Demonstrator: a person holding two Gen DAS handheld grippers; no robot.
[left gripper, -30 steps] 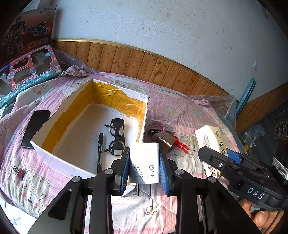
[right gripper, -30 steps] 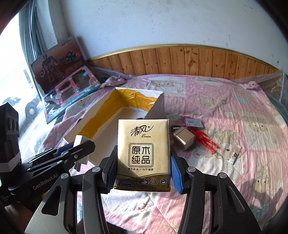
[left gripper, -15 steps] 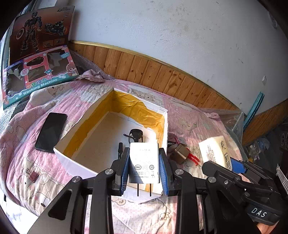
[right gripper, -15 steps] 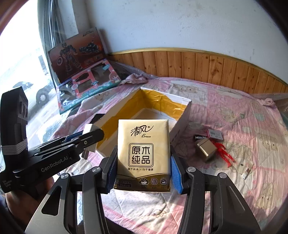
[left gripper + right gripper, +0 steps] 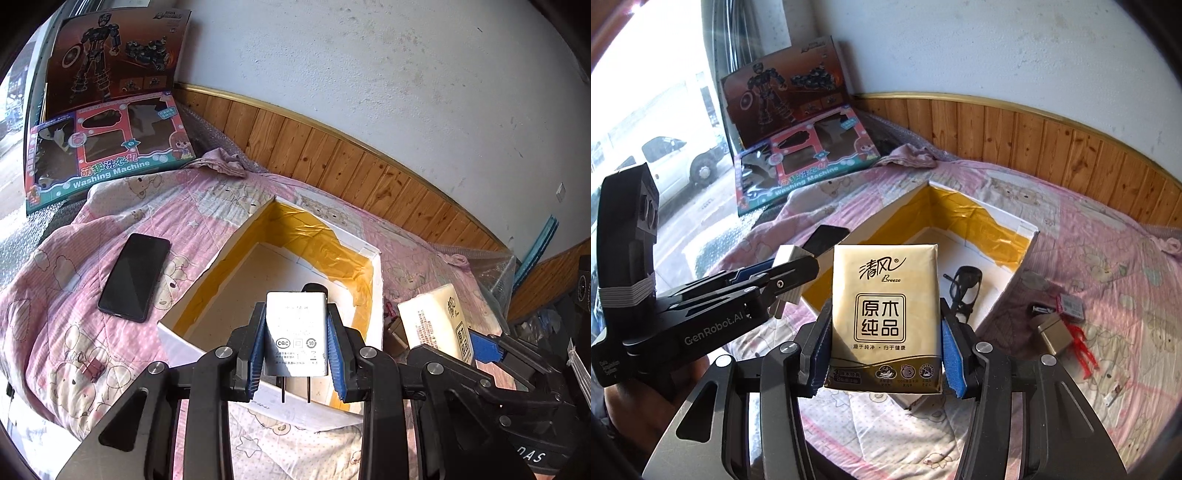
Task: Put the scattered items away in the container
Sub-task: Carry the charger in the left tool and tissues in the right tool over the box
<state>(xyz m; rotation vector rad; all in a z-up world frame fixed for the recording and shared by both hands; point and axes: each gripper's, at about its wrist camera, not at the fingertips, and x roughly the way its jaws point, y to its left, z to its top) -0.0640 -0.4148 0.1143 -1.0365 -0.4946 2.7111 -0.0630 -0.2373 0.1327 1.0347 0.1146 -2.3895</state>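
Left gripper [image 5: 296, 347] is clamped on the charger [image 5: 296, 334] (prongs toward the camera) over the box [image 5: 376, 291]; right gripper [image 5: 884, 332] grips the tissue pack [image 5: 884, 317] nearby

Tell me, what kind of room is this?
Probably a bedroom at home: a pink cartoon quilt covers what looks like a bed, toy boxes lean by the window, and wood panelling lines the wall.
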